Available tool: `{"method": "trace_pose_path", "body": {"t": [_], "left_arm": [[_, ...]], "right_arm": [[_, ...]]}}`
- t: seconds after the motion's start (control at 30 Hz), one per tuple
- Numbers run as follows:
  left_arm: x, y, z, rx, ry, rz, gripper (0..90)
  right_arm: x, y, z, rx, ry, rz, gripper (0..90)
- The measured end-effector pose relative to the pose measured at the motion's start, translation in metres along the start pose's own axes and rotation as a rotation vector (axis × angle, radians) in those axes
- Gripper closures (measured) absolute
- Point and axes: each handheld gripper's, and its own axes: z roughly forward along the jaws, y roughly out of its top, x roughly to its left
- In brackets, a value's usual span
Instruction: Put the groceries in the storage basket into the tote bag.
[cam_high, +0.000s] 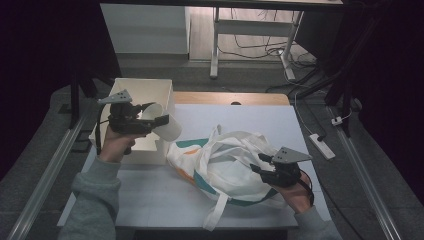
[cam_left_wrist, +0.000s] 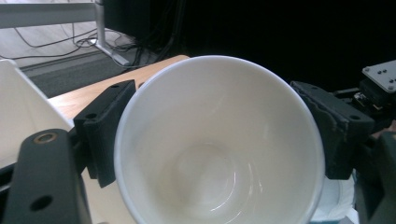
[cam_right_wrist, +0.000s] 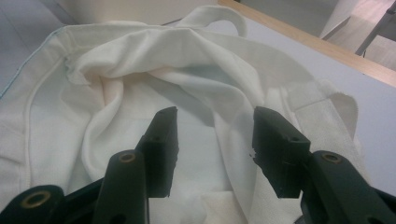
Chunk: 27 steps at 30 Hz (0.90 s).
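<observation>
The left tongs (cam_high: 152, 119) clamp a white cup (cam_high: 165, 123) above the tabletop (cam_high: 160, 195), near the box (cam_high: 145, 95); the right tongs (cam_high: 262, 165) stand apart over the bag (cam_high: 225, 160), likely ready to open it.

White cup (cam_left_wrist: 219, 144) clamped between the left gripper's (cam_left_wrist: 219, 140) black fingers (cam_left_wrist: 105, 128).

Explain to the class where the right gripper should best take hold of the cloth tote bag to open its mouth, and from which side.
Probably the raised fold at the tote bag's mouth hem, approached from above. The right gripper hangs open over it, and the fold stands clear of the table.
</observation>
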Motion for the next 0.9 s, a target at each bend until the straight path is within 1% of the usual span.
{"method": "trace_pose_path", "body": {"t": [0.07, 0.27, 0.57, 0.9], "left_arm": [[-0.003, 0.000, 0.003, 0.002, -0.006, 0.009, 19.7], [-0.013, 0.000, 0.013, 0.011, -0.044, 0.019, 19.7], [-0.028, -0.002, 0.035, 0.051, -0.102, 0.033, 19.7], [-0.041, -0.006, 0.055, 0.082, -0.133, 0.049, 19.7]], "right_arm": [[0.000, 0.000, 0.000, 0.000, 0.001, 0.000, 50.9], [0.000, 0.000, 0.000, 0.000, 0.002, 0.000, 50.8], [0.002, 0.002, 0.001, -0.009, 0.010, 0.002, 49.3], [0.009, 0.009, 0.001, -0.033, 0.032, -0.005, 45.5]]}}
